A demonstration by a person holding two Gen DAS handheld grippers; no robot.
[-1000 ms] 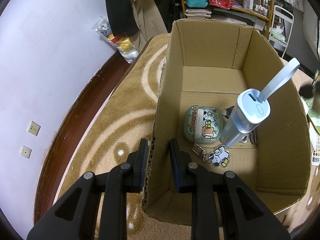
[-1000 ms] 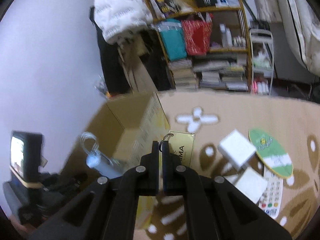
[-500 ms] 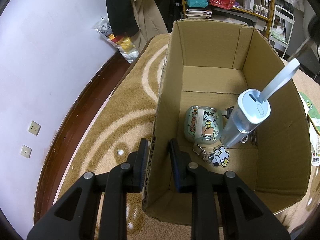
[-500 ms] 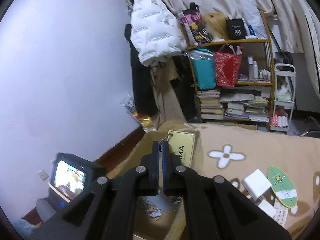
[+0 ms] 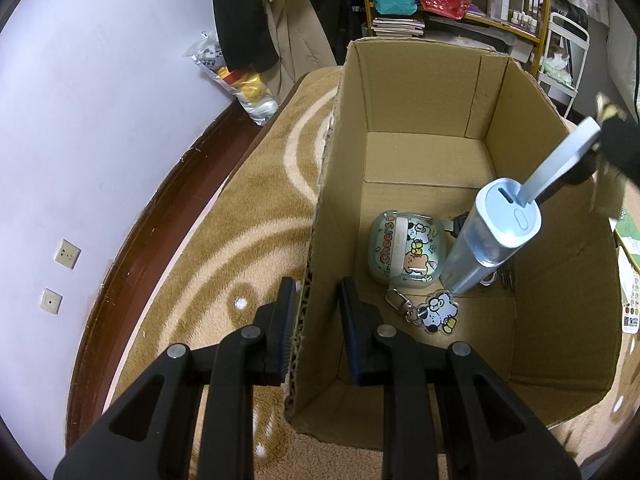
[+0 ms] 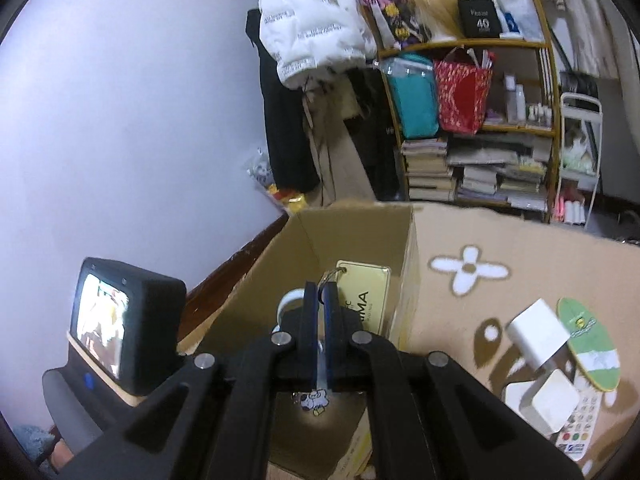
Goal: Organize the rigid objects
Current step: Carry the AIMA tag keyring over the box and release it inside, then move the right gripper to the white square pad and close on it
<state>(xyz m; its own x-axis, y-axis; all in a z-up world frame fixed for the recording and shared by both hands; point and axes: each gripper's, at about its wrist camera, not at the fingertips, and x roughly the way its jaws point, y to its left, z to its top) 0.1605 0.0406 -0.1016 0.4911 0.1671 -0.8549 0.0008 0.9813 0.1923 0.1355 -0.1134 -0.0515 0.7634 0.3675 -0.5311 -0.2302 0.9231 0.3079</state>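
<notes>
Between the fingers of the right claw [image 6: 319,300] hangs a gold tag [image 6: 362,298], pinched by its metal ring, jaws squeezed nearly together on it. The tag dangles right over the open cardboard box [image 6: 352,248], above the near right part of it, so this is the drop-in step, and it looks close to release.

Over on the other side, the left claw [image 5: 316,304] straddles the box's left wall [image 5: 320,248], one finger outside on the rug [image 5: 248,216], one inside. The outer pad sits against the cardboard; the inner one shows a gap, so it is not clamped tight, more steadying than gripping.

Inside the box, on its floor toward the near right corner, stands a pale blue bottle [image 5: 488,240] with a loop strap, tilted toward the right wall. Just left of it lies a green cartoon case [image 5: 404,250], and in front of both a small keychain charm [image 5: 436,314]. The far half of the floor is bare.

Out on the rug to the right of the box wait white boxes [image 6: 538,334], a green oval card [image 6: 588,344] and a remote [image 6: 576,426].

Next move, as I judge it: lower the tag past the bottle's strap, toward the bare floor, then open the fingers. The risk is snagging the strap or tipping that leaning bottle.
</notes>
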